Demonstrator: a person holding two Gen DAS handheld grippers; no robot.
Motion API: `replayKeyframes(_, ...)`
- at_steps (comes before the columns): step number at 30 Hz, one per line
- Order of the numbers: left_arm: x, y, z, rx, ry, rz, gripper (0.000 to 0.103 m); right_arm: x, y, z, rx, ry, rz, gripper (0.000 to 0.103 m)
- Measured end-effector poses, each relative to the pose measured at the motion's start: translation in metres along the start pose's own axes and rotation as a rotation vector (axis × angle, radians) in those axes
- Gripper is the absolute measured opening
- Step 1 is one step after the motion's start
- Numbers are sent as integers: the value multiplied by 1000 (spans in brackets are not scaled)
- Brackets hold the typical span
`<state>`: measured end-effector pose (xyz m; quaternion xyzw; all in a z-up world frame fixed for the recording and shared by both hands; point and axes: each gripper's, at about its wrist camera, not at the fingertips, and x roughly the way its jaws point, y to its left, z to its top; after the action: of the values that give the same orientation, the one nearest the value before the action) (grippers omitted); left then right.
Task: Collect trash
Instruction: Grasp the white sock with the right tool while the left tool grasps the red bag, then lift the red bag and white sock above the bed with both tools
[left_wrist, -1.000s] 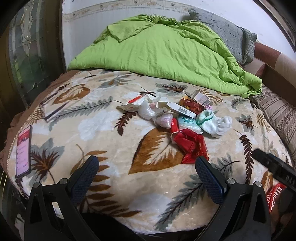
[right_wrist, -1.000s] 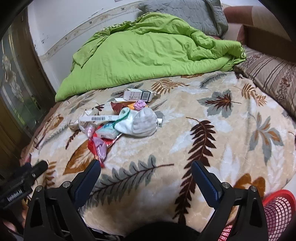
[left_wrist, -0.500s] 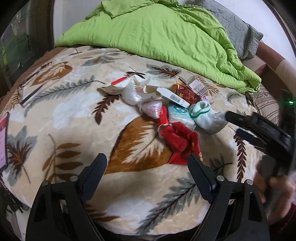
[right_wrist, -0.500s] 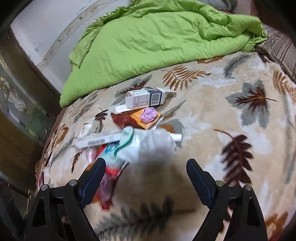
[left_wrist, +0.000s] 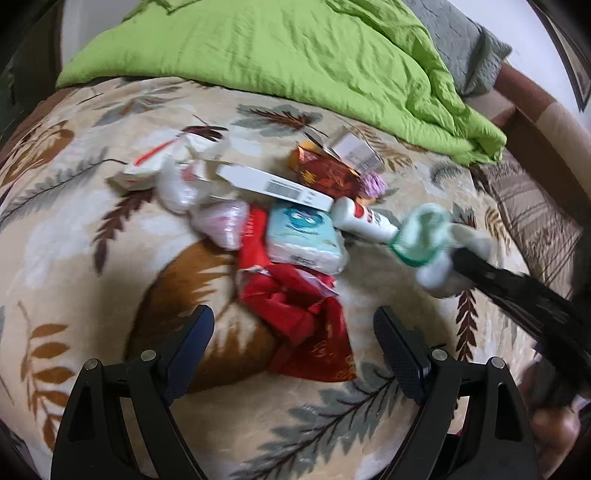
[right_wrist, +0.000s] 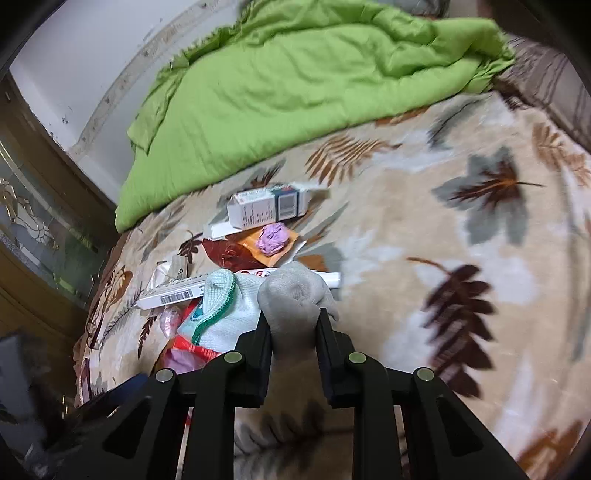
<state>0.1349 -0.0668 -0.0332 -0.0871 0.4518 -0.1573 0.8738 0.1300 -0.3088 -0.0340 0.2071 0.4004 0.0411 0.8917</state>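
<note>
Right gripper (right_wrist: 293, 325) pinching a sock; left gripper (left_wrist: 293, 332) wide over the trash pile.

Left wrist view: jaws stand apart, nothing between the pads; the red wrapper (left_wrist: 295, 314) lies just ahead, bare blanket (left_wrist: 74, 258) on the left. One white barcode box (left_wrist: 273, 186) lies crosswise, slanting down to the right.
Right wrist view: jaws have just closed on the grey sock (right_wrist: 295, 295), one of two things gripped here being none other; open blanket lies right, litter left.

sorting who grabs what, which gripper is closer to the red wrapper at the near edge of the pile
Left. The left gripper hangs open right over the red wrapper. The right gripper has just closed on the grey sock, off to the wrapper's right.
</note>
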Motion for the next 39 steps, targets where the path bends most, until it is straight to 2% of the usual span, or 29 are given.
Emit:
replayKeyframes(1,4,-2,-1,7,-7,13,85,-7,-1,-3,0,-10,-4,23)
replayKeyframes(2,9,-2,-3,16,2,29,78,-11,-1,-6,3,-15,-1,23)
replayKeyframes(3,14,-1,-4,26,17,37,56,-15,-1,-9,8,-19,1,23)
replayKeyframes(4,20,-1,-5,32,36,36,43,-18,-1,-11,12,-22,4,23)
replayKeyframes(6,25,4,-9,23,51,19,43,-25,0,-18,11,-29,10,23)
replayKeyframes(12,12,6,-18,65,3,48,38,-33,17,-45,-5,-41,2,23)
replayKeyframes(18,-19,19,-31,86,-63,79,37,-41,30,-55,-53,-77,-13,23)
replayKeyframes(26,-60,21,-48,153,-243,217,37,-43,42,-67,-105,-93,-9,23)
replayKeyframes(32,-62,22,-55,178,-281,317,37,-44,40,-67,-96,-93,5,23)
replayKeyframes(39,-61,22,-56,188,-289,356,37,-42,39,-67,-94,-86,7,23)
